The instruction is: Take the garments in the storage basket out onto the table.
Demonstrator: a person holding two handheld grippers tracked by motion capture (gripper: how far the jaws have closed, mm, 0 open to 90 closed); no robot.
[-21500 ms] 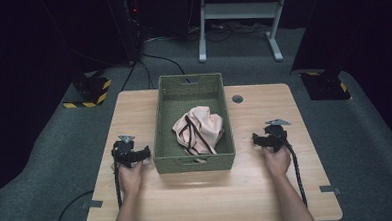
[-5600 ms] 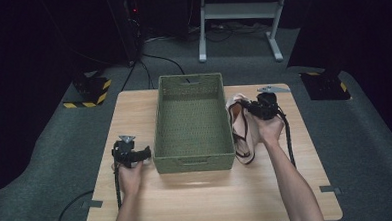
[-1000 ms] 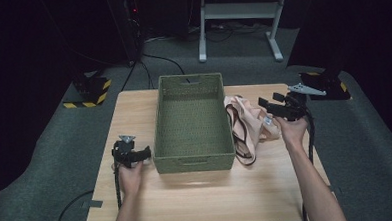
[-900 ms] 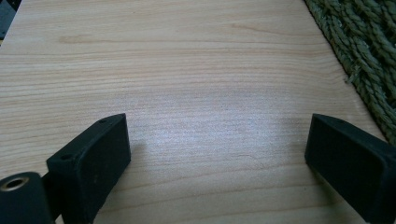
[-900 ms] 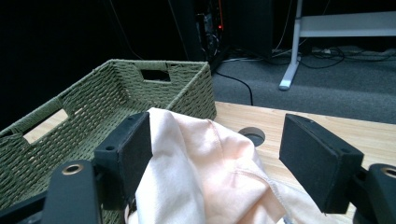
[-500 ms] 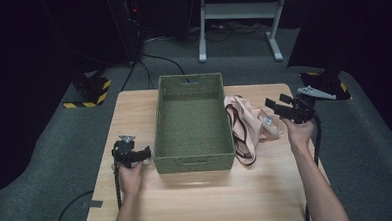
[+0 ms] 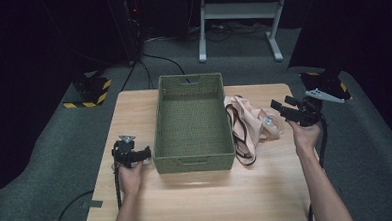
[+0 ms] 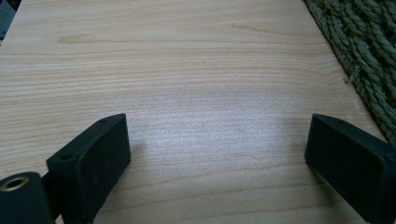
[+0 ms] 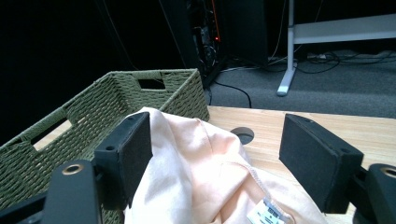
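Observation:
A pale pink garment (image 7: 252, 124) with dark straps lies crumpled on the wooden table, against the right side of the green woven basket (image 7: 195, 159). The basket's inside holds nothing. My right gripper (image 7: 280, 108) hovers just right of the garment, open, pointing left toward it. In the right gripper view the pink cloth (image 9: 205, 172) with a small white label (image 9: 270, 215) lies ahead between the spread jaws of the gripper (image 9: 219, 154), apart from them. My left gripper (image 7: 142, 154) rests on the table left of the basket, open, with bare wood between its jaws (image 8: 217, 168).
The wooden table (image 7: 198, 200) has free room in front of the basket. A round cable hole (image 9: 243, 135) sits in the tabletop beyond the garment. Past the table are grey carpet, a white desk frame (image 7: 240, 18) and black-yellow striped feet (image 7: 90, 92).
My right gripper has drawn away to the right, off the garment, which stays heaped beside the basket. The left gripper has not moved.

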